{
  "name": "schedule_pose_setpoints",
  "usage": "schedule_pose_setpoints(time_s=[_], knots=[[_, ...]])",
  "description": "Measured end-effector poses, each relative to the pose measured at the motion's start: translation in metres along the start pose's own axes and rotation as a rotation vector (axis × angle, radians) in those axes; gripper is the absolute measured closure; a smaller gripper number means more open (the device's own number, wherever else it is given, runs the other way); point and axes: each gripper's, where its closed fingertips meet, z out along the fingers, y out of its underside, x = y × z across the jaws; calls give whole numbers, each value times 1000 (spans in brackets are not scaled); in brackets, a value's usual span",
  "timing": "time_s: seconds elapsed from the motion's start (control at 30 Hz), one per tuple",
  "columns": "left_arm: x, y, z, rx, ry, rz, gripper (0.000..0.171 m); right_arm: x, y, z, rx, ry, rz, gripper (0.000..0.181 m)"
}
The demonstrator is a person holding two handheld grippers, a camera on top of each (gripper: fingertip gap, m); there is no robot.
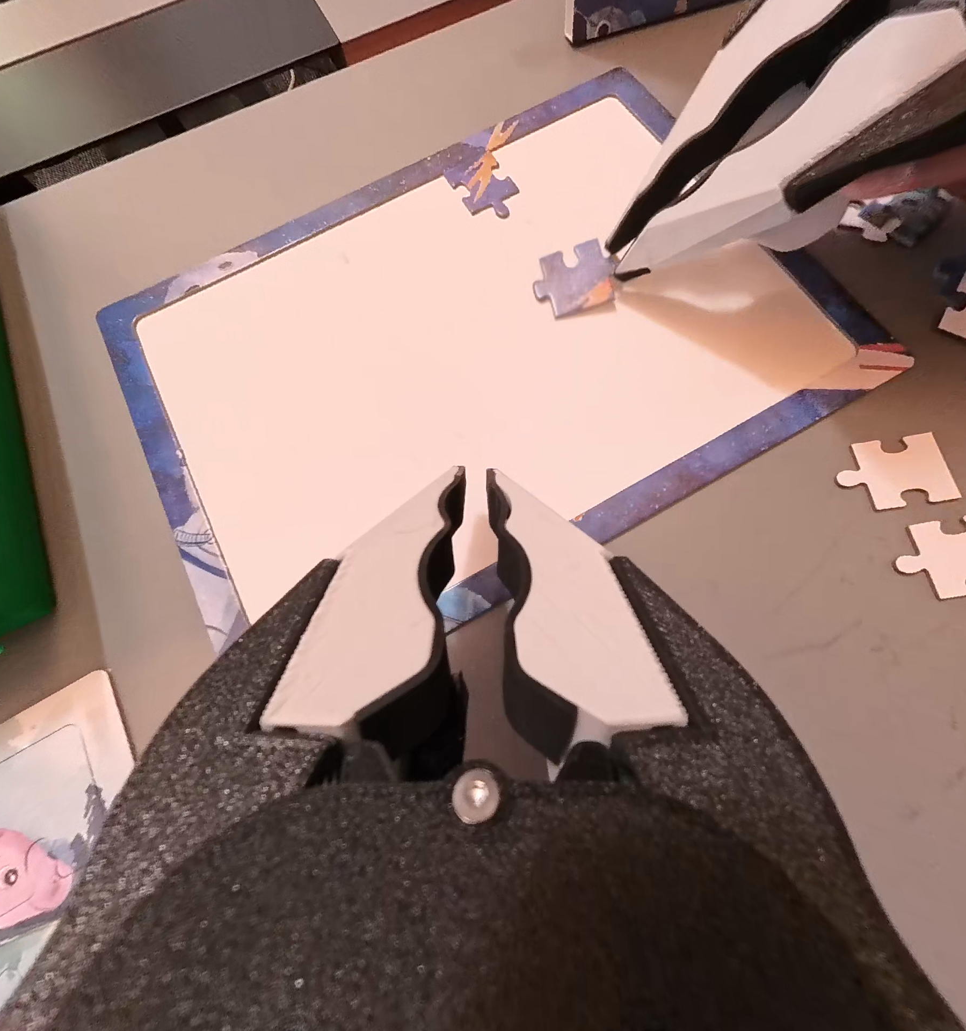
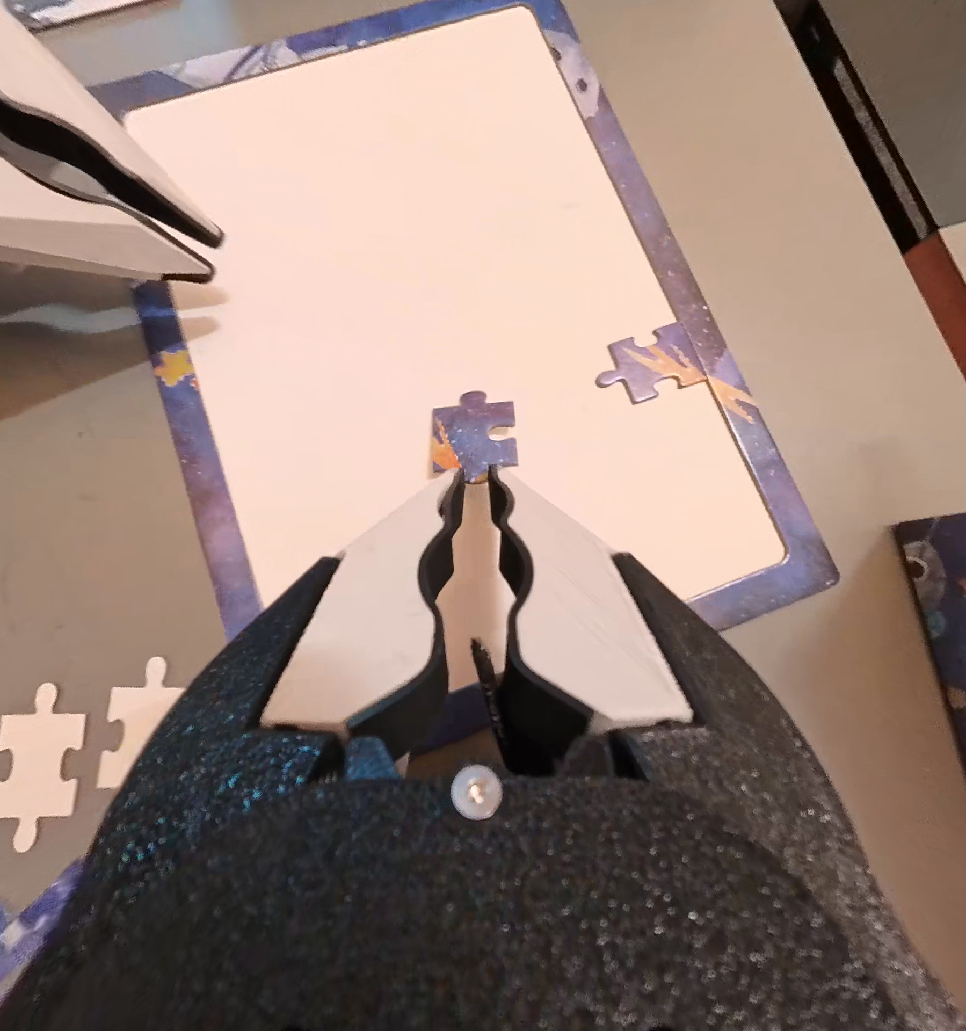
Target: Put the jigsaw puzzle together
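Note:
A blue-bordered puzzle tray [image 1: 358,209] with a bare cream inside lies on the grey table; it also shows in the right wrist view [image 2: 634,184]. One blue piece with an orange streak [image 1: 483,178] [image 2: 650,368] sits fitted against the tray's far border. My right gripper [image 2: 475,478] [image 1: 625,261] is shut on the edge of a second blue piece [image 2: 472,438] [image 1: 575,282], low over the tray's inside. My left gripper [image 1: 475,474] [image 2: 215,256] hangs over the tray's near edge, shut to a narrow slit and empty.
Several loose pieces lie white side up on the table right of the tray [image 1: 899,474] [image 2: 34,764], with more heaped behind the right gripper [image 1: 904,217]. A blue puzzle box [image 2: 954,641] stands beside the tray. A green bin [image 1: 0,418] and another puzzle with a pink creature [image 1: 17,881] lie left. The grippers' ends are close to 12 cm from one another.

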Motion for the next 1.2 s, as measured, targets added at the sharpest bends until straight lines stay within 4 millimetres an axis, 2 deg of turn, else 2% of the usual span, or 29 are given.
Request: schedule_pose_setpoints(time_s=[0.17, 0.33, 0.87, 1.2], knots=[[-1, -1, -1, 3, -1, -4, 164, 34, 2, -3, 12, 168, 36, 173], [-1, 0, -1, 1, -4, 0, 164, 26, 3, 0, 19, 106, 49, 173], [-1, 0, -1, 2, -6, 2, 164, 26, 3, -1, 23, 87, 73, 173], [-2, 1, 0, -8, -20, 13, 163, 17, 2, 2, 23, 42, 80, 173]])
